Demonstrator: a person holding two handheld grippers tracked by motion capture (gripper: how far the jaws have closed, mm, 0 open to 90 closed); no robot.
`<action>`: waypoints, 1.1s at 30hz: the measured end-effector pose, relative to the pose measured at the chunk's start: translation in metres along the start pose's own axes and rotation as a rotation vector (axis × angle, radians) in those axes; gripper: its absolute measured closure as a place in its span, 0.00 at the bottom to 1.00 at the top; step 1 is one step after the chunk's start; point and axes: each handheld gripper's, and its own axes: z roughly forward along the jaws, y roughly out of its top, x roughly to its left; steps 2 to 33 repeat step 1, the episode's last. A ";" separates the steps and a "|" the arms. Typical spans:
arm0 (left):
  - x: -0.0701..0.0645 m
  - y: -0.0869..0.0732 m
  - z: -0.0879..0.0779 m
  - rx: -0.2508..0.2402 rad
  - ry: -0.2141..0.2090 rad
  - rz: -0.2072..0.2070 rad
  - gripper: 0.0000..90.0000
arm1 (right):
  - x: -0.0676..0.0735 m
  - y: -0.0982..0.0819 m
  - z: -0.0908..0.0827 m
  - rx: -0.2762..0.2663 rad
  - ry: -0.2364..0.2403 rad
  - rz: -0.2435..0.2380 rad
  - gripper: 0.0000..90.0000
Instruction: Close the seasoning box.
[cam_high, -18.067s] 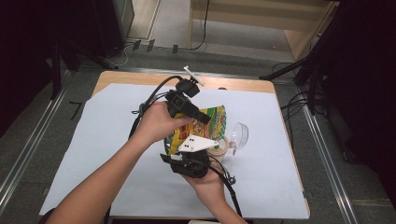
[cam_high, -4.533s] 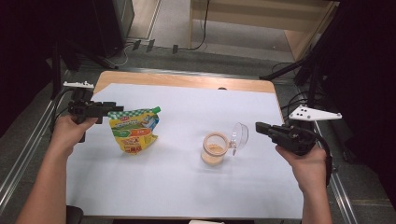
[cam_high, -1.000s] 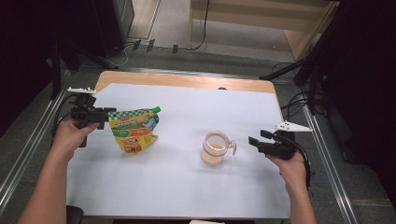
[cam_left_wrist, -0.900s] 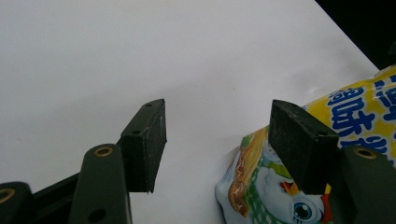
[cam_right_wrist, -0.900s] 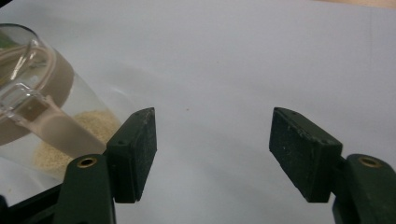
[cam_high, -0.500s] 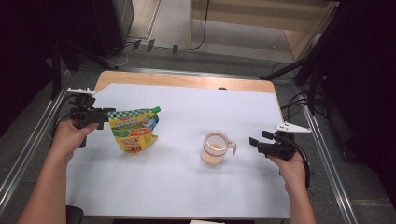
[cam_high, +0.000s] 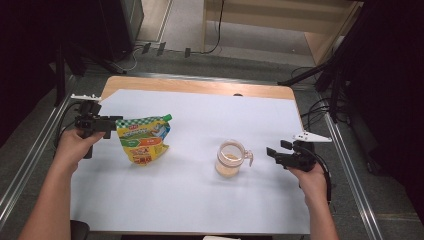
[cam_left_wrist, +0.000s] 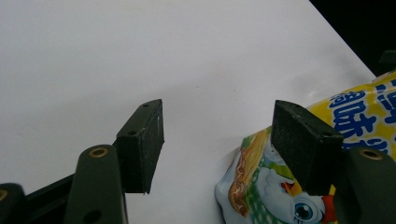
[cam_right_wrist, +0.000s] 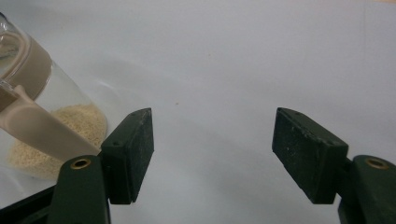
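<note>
A yellow pouch (cam_high: 144, 140) with a green cap lies flat on the white sheet at the left. My left gripper (cam_high: 114, 121) is open beside the pouch's upper left corner. In the left gripper view the pouch (cam_left_wrist: 254, 184) lies by the right jaw, and the left gripper (cam_left_wrist: 217, 128) holds nothing. A clear jar (cam_high: 230, 159) with a beige lid and beige grains stands right of centre. My right gripper (cam_high: 270, 152) is open just right of the jar's handle, apart from it. In the right gripper view the jar (cam_right_wrist: 51, 126) sits left of the right gripper (cam_right_wrist: 212, 137).
The white sheet (cam_high: 200, 210) covers most of the wooden table (cam_high: 200, 86), whose bare strip runs along the far edge. Metal rails (cam_high: 30, 165) run down both sides. Cables (cam_high: 315, 107) lie on the floor beyond the right far corner.
Over the last second both grippers have hardly moved. Earlier both hands worked at the pouch and jar in the middle; since then the jar's clear lid flap has shut and the hands have parted.
</note>
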 end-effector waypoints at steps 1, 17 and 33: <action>0.000 0.000 0.000 -0.004 0.000 0.001 0.38 | 0.000 0.000 0.000 -0.001 0.000 -0.002 0.34; 0.000 0.000 0.000 -0.004 0.000 0.001 0.38 | 0.000 0.000 0.000 -0.001 0.000 -0.002 0.34; 0.000 0.000 0.000 -0.004 0.000 0.001 0.38 | 0.000 0.000 0.000 -0.001 0.000 -0.002 0.34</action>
